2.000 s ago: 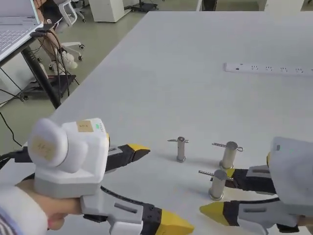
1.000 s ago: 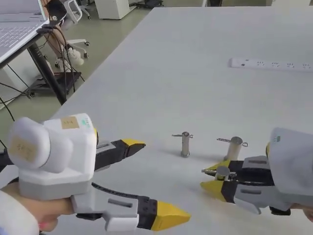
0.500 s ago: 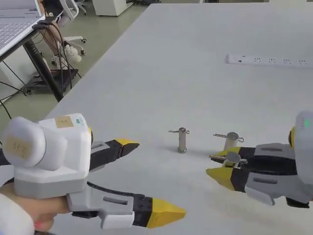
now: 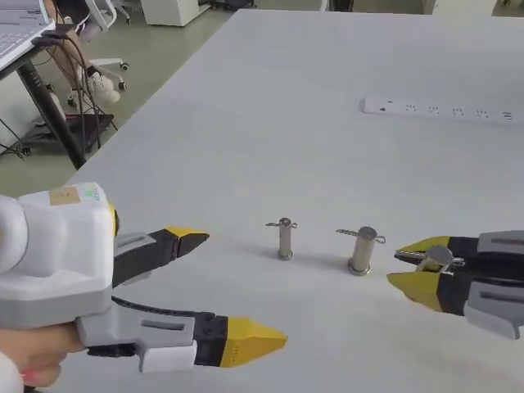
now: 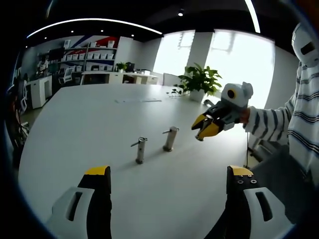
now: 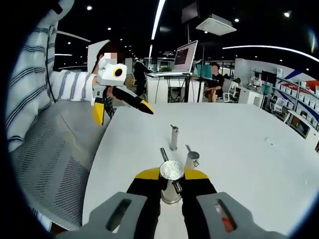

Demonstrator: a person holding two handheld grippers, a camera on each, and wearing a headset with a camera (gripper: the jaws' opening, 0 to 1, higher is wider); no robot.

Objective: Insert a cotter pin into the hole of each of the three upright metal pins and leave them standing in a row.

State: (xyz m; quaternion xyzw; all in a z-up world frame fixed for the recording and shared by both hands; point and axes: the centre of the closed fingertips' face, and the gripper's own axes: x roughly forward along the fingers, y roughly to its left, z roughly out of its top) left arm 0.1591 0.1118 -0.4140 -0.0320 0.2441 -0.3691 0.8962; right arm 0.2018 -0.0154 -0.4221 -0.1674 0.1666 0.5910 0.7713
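Two metal pins stand upright on the white table (image 4: 270, 123), each with a cotter pin through its head: a slim one (image 4: 284, 238) and a thicker one (image 4: 360, 250). In the left gripper view they are the slim pin (image 5: 140, 150) and the thick pin (image 5: 170, 138). To their right my right gripper (image 4: 407, 265) is shut on the third metal pin (image 4: 434, 258), held upright between the jaws (image 6: 171, 181), its cotter pin through the head. My left gripper (image 4: 225, 286) stands open at the lower left, nothing between its fingers (image 5: 97, 172).
A white power strip (image 4: 434, 110) lies at the far right of the table. The table's left edge runs diagonally past a desk with a laptop and office chairs (image 4: 98, 24). The other gripper (image 6: 119, 99) shows across the table.
My right gripper has shut on the nearest pin and carried it rightward, out from in front of the thick pin. The left gripper stays open at the lower left.
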